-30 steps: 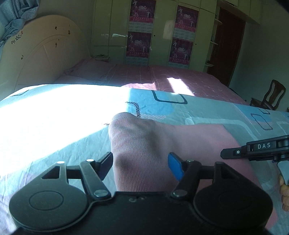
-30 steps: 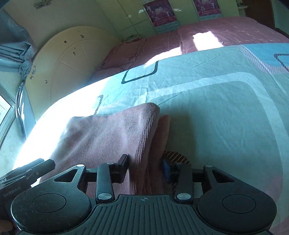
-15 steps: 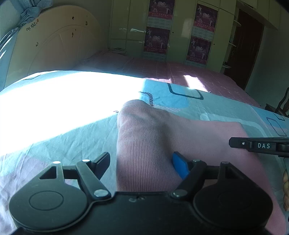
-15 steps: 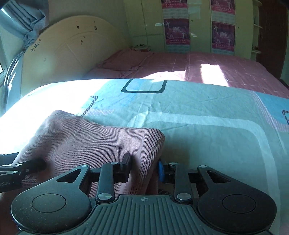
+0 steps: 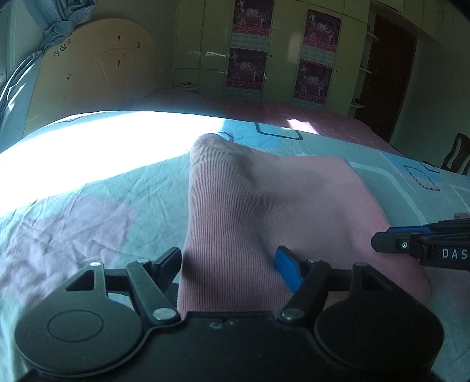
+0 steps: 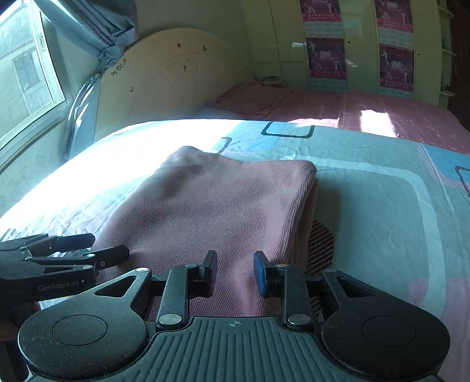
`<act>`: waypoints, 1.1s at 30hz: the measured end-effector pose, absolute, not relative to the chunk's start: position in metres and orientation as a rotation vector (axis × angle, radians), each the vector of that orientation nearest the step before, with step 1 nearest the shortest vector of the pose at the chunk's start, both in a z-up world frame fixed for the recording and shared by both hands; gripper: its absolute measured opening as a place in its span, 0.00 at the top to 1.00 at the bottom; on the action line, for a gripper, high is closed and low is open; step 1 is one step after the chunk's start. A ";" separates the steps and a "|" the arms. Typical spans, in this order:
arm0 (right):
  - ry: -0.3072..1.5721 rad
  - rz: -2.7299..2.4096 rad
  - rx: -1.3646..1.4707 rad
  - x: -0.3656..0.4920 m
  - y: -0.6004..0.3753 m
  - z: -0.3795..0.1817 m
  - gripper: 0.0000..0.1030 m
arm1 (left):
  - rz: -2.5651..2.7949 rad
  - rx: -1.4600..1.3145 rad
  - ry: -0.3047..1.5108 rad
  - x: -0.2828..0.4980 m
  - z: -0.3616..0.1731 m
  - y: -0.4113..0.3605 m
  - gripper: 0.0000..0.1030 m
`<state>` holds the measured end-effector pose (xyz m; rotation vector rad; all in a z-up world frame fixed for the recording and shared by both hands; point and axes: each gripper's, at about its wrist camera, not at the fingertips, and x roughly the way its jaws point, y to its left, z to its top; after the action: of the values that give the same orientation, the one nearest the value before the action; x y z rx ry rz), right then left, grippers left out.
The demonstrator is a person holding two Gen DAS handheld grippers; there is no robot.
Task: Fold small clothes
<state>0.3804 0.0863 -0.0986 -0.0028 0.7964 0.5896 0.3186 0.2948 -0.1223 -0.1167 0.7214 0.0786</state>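
While spread wide, both claws straddle the pink garment (image 5: 264, 205).

Two low wrist views, close over the pink garment (image 5: 264, 205), facing the headboard (image 6: 176, 76), sharing both.

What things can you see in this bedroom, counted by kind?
Pink cloth: 1
Tools: 2, the left tool and the right tool
Posters: 4
Chair: 1
Total: 8
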 end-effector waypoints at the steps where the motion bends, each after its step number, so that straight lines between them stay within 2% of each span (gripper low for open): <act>1: 0.798 0.577 -0.032 0.375 0.086 -0.104 0.73 | 0.080 -0.111 0.723 0.316 -0.123 0.292 0.33; 4: 0.774 0.496 -0.197 0.366 0.087 -0.126 0.74 | 0.085 -0.070 0.733 0.310 -0.129 0.287 0.31; 8: 0.833 0.456 -0.072 0.373 0.069 -0.132 0.74 | 0.091 -0.063 0.748 0.301 -0.131 0.287 0.31; 11: 0.758 0.454 -0.121 0.355 0.075 -0.119 0.74 | 0.090 -0.066 0.749 0.292 -0.126 0.287 0.32; 13: 0.828 0.405 -0.144 0.359 0.075 -0.140 0.74 | 0.088 -0.049 0.757 0.290 -0.130 0.285 0.31; 18: 0.918 0.356 0.173 0.375 0.043 -0.151 0.74 | 0.079 -0.048 0.762 0.291 -0.127 0.287 0.31; 21: 0.917 0.355 0.223 0.368 0.045 -0.145 0.74 | 0.068 -0.039 0.758 0.289 -0.119 0.290 0.25; 24: 0.897 0.345 0.204 0.353 0.051 -0.133 0.73 | 0.054 -0.026 0.761 0.286 -0.110 0.285 0.14; 26: 0.902 0.349 0.183 0.346 0.055 -0.127 0.61 | 0.043 -0.020 0.764 0.282 -0.104 0.280 0.03; 27: 0.909 0.349 0.181 0.344 0.057 -0.124 0.39 | 0.041 -0.016 0.764 0.280 -0.101 0.277 0.00; 28: 0.905 0.342 0.173 0.338 0.056 -0.120 0.25 | 0.038 -0.010 0.762 0.283 -0.098 0.271 0.00; 33: 0.874 0.367 0.170 0.309 0.053 -0.097 0.25 | 0.089 0.035 0.790 0.267 -0.079 0.254 0.00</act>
<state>0.3092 0.0529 -0.0972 0.1700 0.8736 0.3666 0.2669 0.2539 -0.0791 0.0351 0.7898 0.0892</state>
